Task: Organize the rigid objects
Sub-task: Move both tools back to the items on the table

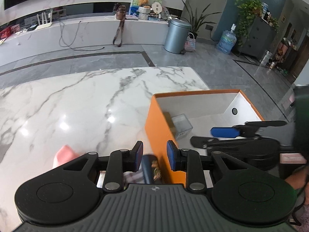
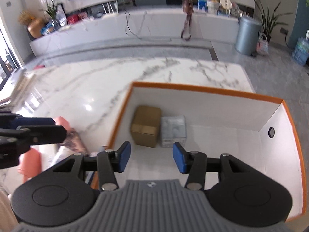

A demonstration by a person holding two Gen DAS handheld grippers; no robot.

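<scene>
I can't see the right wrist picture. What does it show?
The right tool hangs open over an orange box on a white marble table. Inside the box, a brown carton and a small pale box sit side by side. The left tool shows at the left edge.

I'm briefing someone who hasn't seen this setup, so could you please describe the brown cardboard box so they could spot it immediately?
On the white marble table stands a large orange box, open-topped with a white inside. On its floor, against the left wall, sits the brown cardboard box. Its only neighbour, touching its right side, is a smaller pale grey-white packet; the cardboard one is plain tan and taller.
</scene>
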